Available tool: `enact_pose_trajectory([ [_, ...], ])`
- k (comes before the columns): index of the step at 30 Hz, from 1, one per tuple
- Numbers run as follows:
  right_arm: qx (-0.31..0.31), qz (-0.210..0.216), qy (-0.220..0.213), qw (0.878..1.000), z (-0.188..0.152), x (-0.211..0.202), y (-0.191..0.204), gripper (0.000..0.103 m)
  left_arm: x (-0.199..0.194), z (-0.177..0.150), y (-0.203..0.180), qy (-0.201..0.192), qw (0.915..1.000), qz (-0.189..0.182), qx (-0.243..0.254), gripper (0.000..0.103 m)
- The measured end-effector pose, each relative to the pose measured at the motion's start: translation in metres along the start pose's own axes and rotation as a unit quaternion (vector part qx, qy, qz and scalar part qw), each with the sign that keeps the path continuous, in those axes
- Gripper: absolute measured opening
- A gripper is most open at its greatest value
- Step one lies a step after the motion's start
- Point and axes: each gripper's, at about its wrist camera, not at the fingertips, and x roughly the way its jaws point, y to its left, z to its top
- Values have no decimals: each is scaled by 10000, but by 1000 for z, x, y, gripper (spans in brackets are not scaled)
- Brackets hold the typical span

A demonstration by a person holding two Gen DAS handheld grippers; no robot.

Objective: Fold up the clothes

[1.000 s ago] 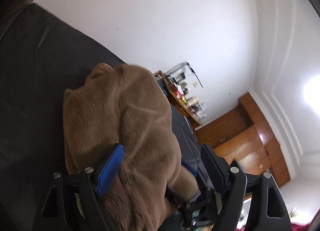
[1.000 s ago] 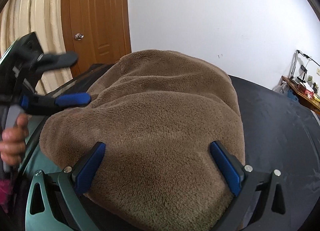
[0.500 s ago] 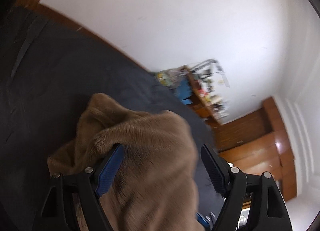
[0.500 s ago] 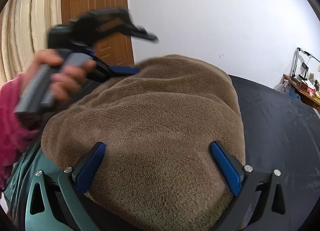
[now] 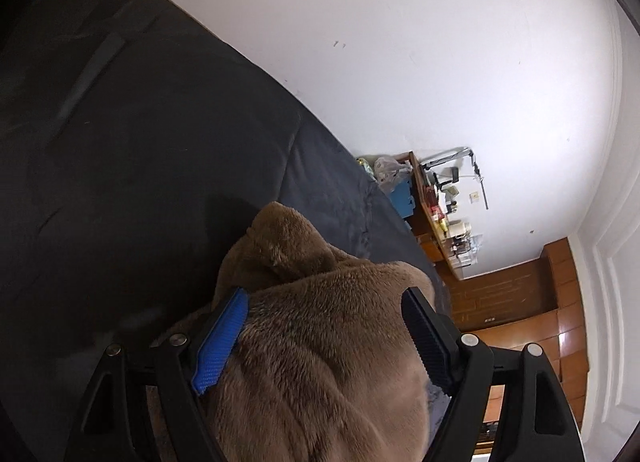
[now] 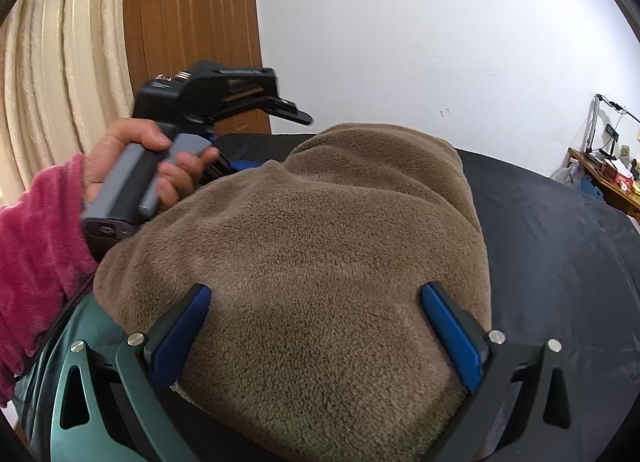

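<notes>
Brown fleece garment (image 6: 320, 246) bunched on the dark bed (image 6: 560, 246); left gripper (image 5: 324, 326) and right gripper (image 6: 316, 326) jaws spread wide, straddling pile, clamping nothing. Soft, bulky, light, likely slumps; take hold at the 12 o'clock edge

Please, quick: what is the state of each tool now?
Left tool: open, brown fleece garment between its fingers, not pinched.
Right tool: open, over the same garment.
</notes>
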Motion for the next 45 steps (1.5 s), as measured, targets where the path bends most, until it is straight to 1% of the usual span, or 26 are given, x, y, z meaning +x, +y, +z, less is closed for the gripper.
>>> enact_pose_trajectory([
  [3,-1,-4,1,10000,0,3,1,102,-18,-14,-11,-20,9998,-142,161,81],
  [8,4,1,-1,10000,0,3,1,102,-42,-58,-38,126,9970,-374,669,81],
  [12,3,2,0,10000,0,4,1,102,-54,-93,-58,149,9930,-582,1016,81],
  [13,1,1,-1,10000,0,4,1,102,-56,-102,-61,136,9918,-577,1136,81],
  [14,0,1,-1,10000,0,4,1,102,-56,-108,-63,83,9913,-453,1235,81],
  [16,2,4,-3,10000,0,5,1,102,-54,-115,-60,-62,9912,-54,1325,81],
  [17,4,7,-5,10000,0,5,1,102,-52,-117,-53,-127,9922,75,1239,81],
  [18,2,14,-8,10000,0,5,1,102,-49,-118,-44,-183,9936,110,1108,81],
  [20,-5,21,-13,10000,0,6,0,102,-47,-119,-32,-348,9944,43,995,81],
  [22,-14,29,-15,10000,0,6,0,102,-46,-123,-35,-495,9917,98,1185,81],
  [24,-13,32,-14,10000,1,7,0,102,-42,-127,-38,-631,9862,257,1506,81],
  [26,-15,39,-14,10000,1,8,-1,102,-38,-128,-35,-692,9829,311,1675,80],
  [30,-30,56,-17,10000,1,7,0,102,-40,-126,-24,-774,9805,322,1778,75],
  [32,-34,74,-19,10000,2,8,-1,102,-40,-128,-23,-812,9789,326,1844,75],
  [34,-8,209,-35,9998,5,4,-7,102,-40,-132,-21,-855,9764,371,1947,75],
  [39,56,546,-74,9985,12,-5,-24,103,-40,-143,-20,-984,9656,601,2329,75],
  [41,82,678,-89,9976,15,-8,-30,103,-38,-143,-20,-991,9653,592,2341,75],
  [42,104,647,-98,9978,19,-10,-35,103,-37,-142,-19,-988,9656,579,2334,75],
  [45,253,693,-160,9971,49,-16,-69,103,-37,-139,-18,-954,9678,512,2272,75],
])
